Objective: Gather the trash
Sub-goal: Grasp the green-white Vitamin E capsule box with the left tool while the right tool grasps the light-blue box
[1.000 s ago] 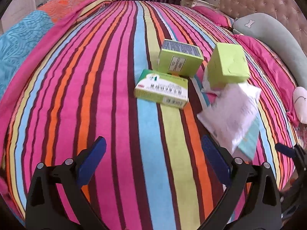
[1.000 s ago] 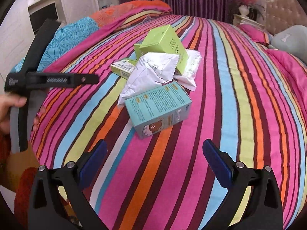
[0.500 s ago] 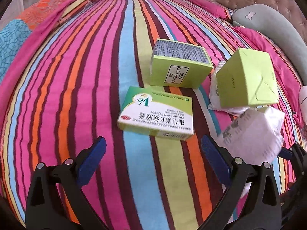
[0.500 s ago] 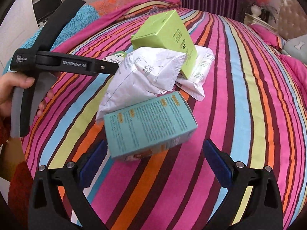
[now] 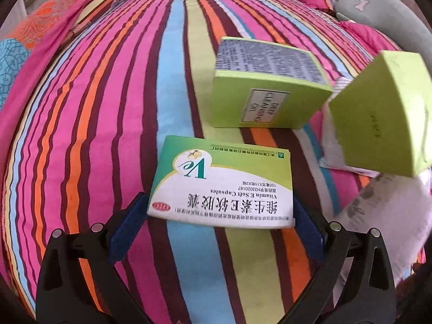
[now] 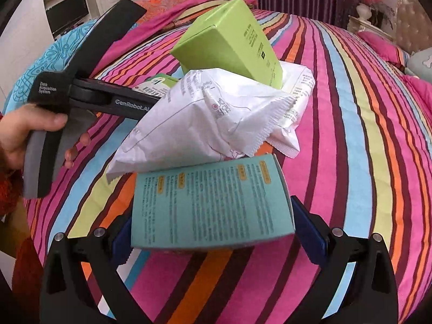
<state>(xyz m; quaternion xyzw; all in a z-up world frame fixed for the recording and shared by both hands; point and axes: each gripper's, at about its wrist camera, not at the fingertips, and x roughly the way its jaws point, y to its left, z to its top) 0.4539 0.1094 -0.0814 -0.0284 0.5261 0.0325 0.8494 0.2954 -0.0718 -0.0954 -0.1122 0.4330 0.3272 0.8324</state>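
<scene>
A pile of trash lies on the striped bed cover [image 5: 94, 135]. In the left wrist view, the green and white Vitamin E box [image 5: 221, 186] lies flat between the open jaws of my left gripper [image 5: 216, 232], its near edge level with the blue pads. In the right wrist view, a teal box [image 6: 210, 202] sits between the open jaws of my right gripper [image 6: 213, 232]. A white crumpled packet [image 6: 210, 118] rests against its far end. Two lime green boxes [image 5: 267, 86] [image 5: 383, 113] lie behind.
A second white packet [image 6: 297, 94] lies under the tilted lime box [image 6: 229, 37]. The left gripper's black handle [image 6: 89, 91] and the person's hand [image 6: 21, 132] show at the left of the right wrist view. A grey bone-print pillow [image 5: 383, 13] lies at the far right.
Both grippers have moved forward. The Vitamin E box now sits between the left jaws and the teal box between the right jaws. Both stay open.
</scene>
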